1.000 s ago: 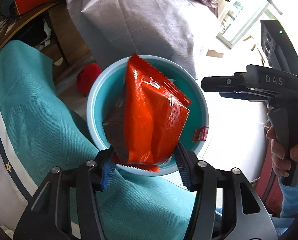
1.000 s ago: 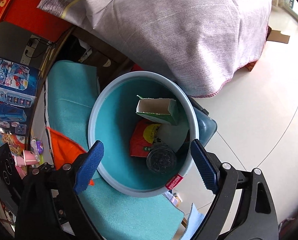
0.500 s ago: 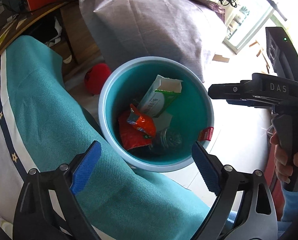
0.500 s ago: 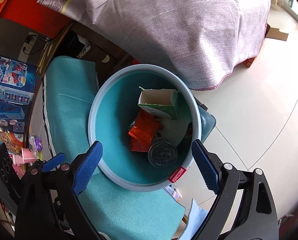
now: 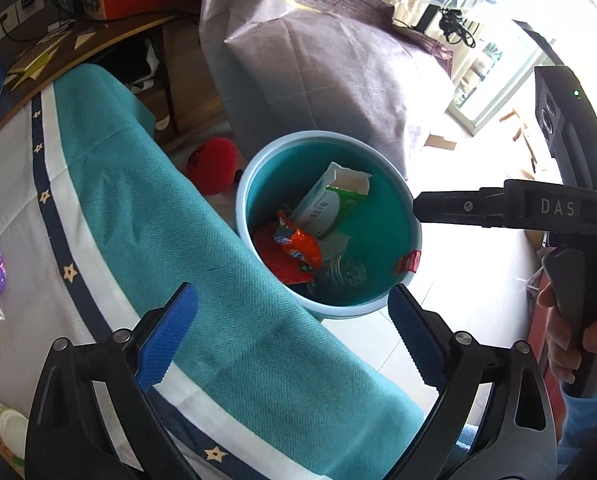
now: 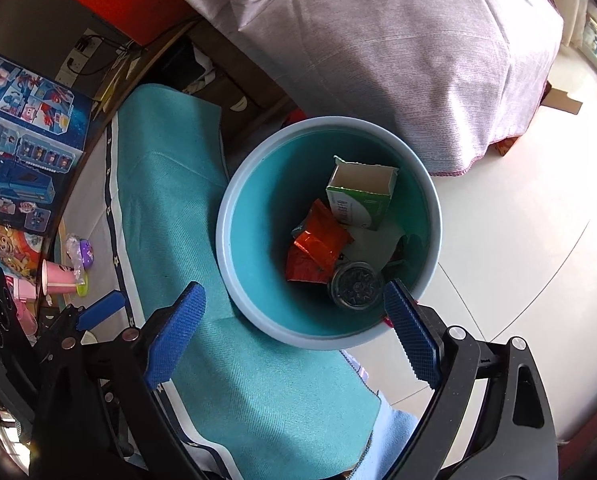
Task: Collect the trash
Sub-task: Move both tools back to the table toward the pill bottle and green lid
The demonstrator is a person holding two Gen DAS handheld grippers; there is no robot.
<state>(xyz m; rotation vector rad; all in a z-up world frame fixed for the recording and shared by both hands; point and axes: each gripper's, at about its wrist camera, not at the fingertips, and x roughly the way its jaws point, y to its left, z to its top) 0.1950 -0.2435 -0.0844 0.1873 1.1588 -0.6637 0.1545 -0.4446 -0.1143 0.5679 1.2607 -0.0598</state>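
The light blue trash bin (image 5: 325, 216) stands on the pale tiled floor (image 6: 518, 264), just beside the edge of a table draped in a teal cloth (image 5: 186, 272). Inside it, an opened green and white carton (image 5: 330, 204) leans against the far wall, a crumpled orange snack wrapper (image 5: 298, 246) lies on a flatter red wrapper (image 6: 304, 268), and a dark round lid or bottle base (image 6: 354, 285) sits at the bottom near the side with the red label (image 5: 408, 262).

Both claws hang above the bin, tilted steeply down toward it. The left gripper (image 5: 292, 334) has its jaws spread wide and opening a little more, with nothing between the blue pads (image 5: 166, 340) and no contact with the bin or cloth. The right gripper (image 6: 294, 332) is likewise spread wide and empty, its pads (image 6: 408, 336) framing the near rim of the bin from above without touching it. In the left wrist view the right tool's black body is gripped by a hand (image 5: 566, 344).

Behind the bin a grey cover (image 6: 398, 52) drapes over something bulky, and a red ball (image 5: 214, 166) lies on the floor near the bin. On the table are a pink paper cup (image 6: 56, 278) and colourful toy boxes (image 6: 22, 152)
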